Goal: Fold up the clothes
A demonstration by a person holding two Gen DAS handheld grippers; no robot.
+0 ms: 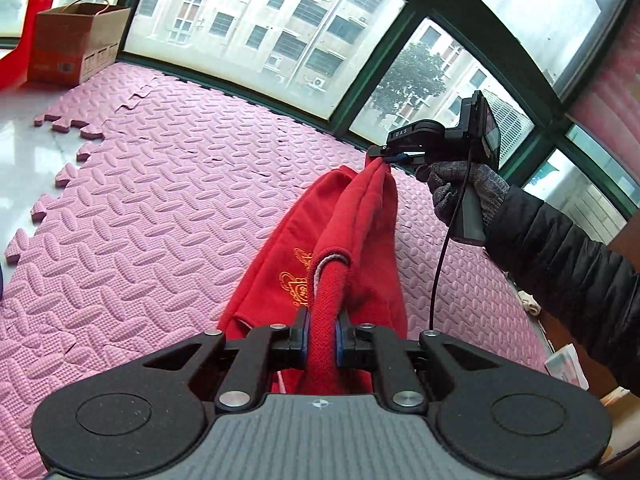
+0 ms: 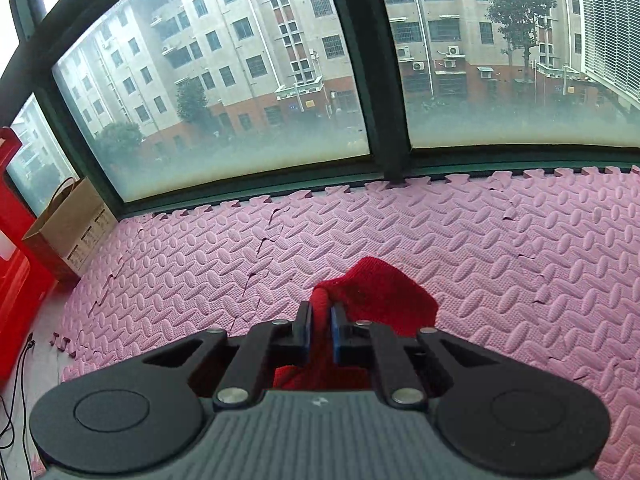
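I am looking over a pink foam mat [image 1: 168, 184] that is running up to the green-framed window [image 1: 416, 12] across the top of both views. A brown paper bag [image 1: 76, 40] is sitting in the upper left of the left wrist view, just beside a red panel [image 2: 16, 264] at the left edge; nothing is lying between it and the cloth. The mat's jigsaw edge is breaking off at left onto bare white floor [image 1: 20, 148], and wide open mat is lying left of centre. A black cable [image 1: 440, 264] is dangling from the right tool at right of centre. My left gripper [image 1: 321, 334] is clamping a fold of the red garment [image 1: 360, 216], which is hanging stretched from lower centre up to the right gripper [image 1: 386, 157], clenched on its far corner. A gloved hand [image 1: 464, 192] in a dark padded sleeve [image 1: 560, 256] is gripping that tool's handle, reaching in from the right edge.
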